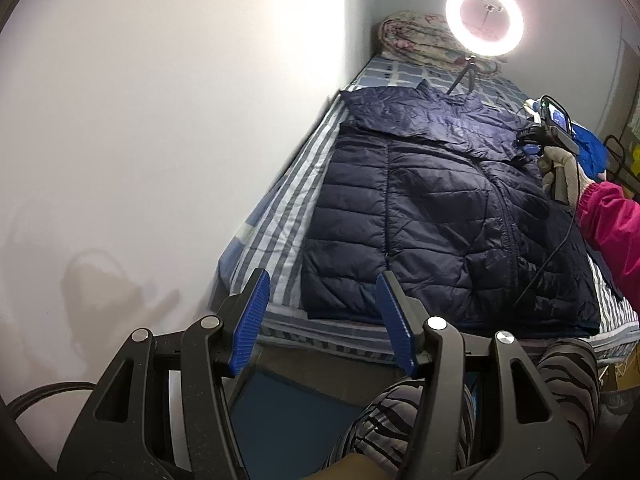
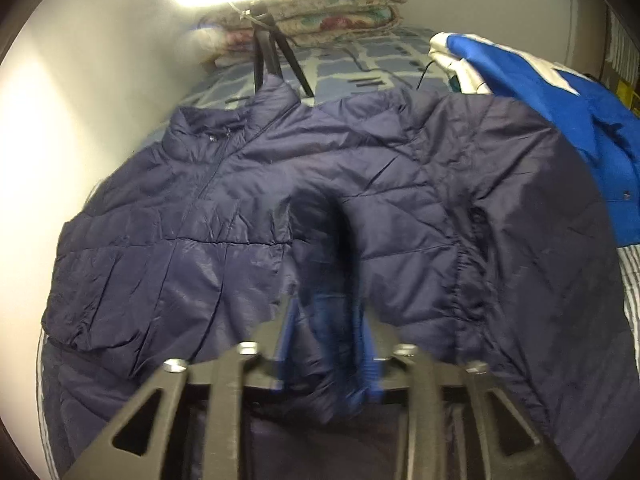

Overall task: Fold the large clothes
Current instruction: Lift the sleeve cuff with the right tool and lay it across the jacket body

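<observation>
Jacket (image 1: 440,208), navy and quilted, lies spread across a bed (image 1: 280,216) with a blue-and-white striped cover, its collar at the far end and its hem at the near edge; one sleeve is folded across the chest. The left gripper (image 1: 324,320) hovers off the near edge of the bed, its blue pads (image 1: 250,324) well apart with nothing between them; the jacket's hem lies just beyond. At the right of the bed a gloved hand (image 1: 560,172) on a pink sleeve (image 1: 612,224) holds the right gripper (image 2: 328,344) down over the jacket; seen from the right wrist, its jaws stand partly apart with a ridge of navy fabric between them, though the blur makes it hard to tell whether the pads press on the cloth. A lit ring light (image 1: 484,18) on a small tripod stands at the far end of the bed, in front of a folded floral quilt (image 1: 420,36); a blue-and-white garment (image 2: 560,112) lies at the far right, beside the jacket's shoulder; a white wall (image 1: 160,120) runs along the left.
</observation>
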`<state>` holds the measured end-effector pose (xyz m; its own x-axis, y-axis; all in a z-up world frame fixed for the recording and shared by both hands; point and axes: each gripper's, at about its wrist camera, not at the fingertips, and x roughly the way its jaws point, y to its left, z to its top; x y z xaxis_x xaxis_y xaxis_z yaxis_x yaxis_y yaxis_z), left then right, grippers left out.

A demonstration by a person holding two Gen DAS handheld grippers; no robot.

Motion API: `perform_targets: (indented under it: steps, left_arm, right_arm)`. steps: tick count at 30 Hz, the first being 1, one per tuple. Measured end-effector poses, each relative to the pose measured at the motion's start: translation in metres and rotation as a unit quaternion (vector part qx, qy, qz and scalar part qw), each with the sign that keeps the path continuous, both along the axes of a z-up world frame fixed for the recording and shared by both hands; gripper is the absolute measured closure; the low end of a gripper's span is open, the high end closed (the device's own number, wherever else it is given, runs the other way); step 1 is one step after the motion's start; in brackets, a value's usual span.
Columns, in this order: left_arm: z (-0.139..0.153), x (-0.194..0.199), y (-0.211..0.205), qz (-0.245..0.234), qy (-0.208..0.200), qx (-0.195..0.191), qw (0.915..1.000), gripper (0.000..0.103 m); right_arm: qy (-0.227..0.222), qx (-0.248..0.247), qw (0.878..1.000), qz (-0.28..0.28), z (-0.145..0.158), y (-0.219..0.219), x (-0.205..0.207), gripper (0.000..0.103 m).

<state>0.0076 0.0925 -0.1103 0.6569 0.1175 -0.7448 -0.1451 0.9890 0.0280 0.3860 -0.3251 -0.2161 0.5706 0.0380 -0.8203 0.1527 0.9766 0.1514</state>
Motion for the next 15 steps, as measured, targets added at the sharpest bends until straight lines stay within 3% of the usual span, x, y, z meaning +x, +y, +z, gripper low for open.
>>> perform_targets:
  steps: [5,11,15]
  left_arm:
    - [0.008,0.002,-0.011,-0.018,-0.019,0.001,0.9996,0.046]
    - [0.022,0.004,-0.026,-0.047,-0.050,0.002,0.9977,0.046]
    - [0.028,0.003,-0.033,-0.054,-0.066,-0.008,0.9963,0.046]
  right_arm:
    - [-0.037,0.026,0.999,0.030,0.038,-0.014,-0.045,0.061]
    - [-0.072,0.007,0.996,0.052,0.093,-0.039,-0.134,0.060]
    - [-0.089,-0.016,0.995,0.043,0.116,-0.069,-0.199,0.053]
